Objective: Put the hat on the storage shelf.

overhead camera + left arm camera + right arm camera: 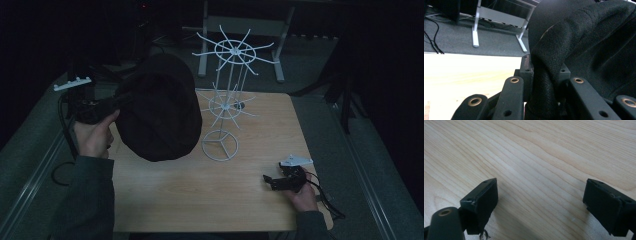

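A black cloth hat hangs above the left part of the wooden table, held up by my left gripper. In the left gripper view the jaws are shut on a fold of the hat's fabric, and the rest of the hat bulges to the right. A white wire rack with two tiers of radiating arms stands just right of the hat. My right gripper rests low at the table's right front, and its view has the jaws wide apart over bare wood, with nothing between them.
White table legs and grey carpet lie beyond the far table edge. A cable trails from the right gripper off the table's right front corner. Bare wood spreads across the middle and front of the table.
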